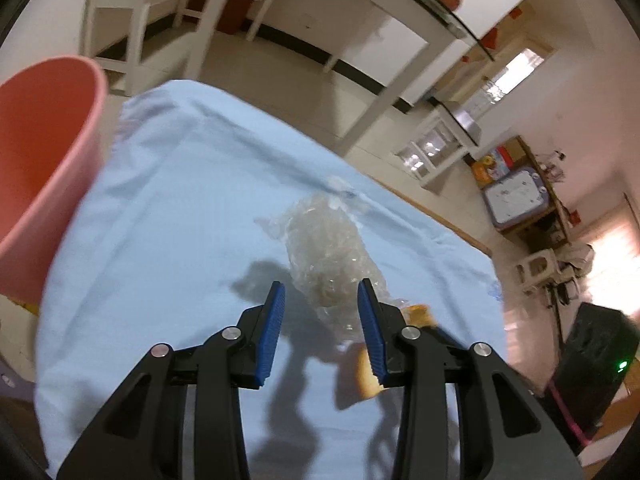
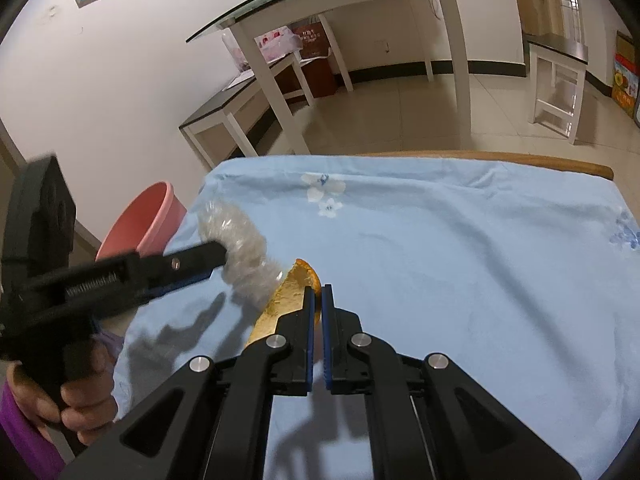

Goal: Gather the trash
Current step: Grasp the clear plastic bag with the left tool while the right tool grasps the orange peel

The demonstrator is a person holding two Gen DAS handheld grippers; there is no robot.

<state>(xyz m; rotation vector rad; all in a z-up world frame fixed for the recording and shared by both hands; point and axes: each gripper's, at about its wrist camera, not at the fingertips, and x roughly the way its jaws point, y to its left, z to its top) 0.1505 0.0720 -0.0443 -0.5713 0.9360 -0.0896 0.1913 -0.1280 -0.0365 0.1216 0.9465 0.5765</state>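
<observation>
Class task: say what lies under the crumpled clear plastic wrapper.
Under the crumpled clear plastic wrapper lies the light blue floral cloth covering the table. The tabletop is hidden, apart from a wooden edge at the far side. Whether the wrapper rests on the cloth or is lifted cannot be told.

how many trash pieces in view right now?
2. A crumpled clear plastic wrapper between the left gripper's fingers, and a golden wrapper pinched in the right gripper. Both are above the blue cloth. Others may be hidden.

left gripper (image 1: 321,292): jaws clamped on something | right gripper (image 2: 317,294): jaws pinched together | both angled downward
</observation>
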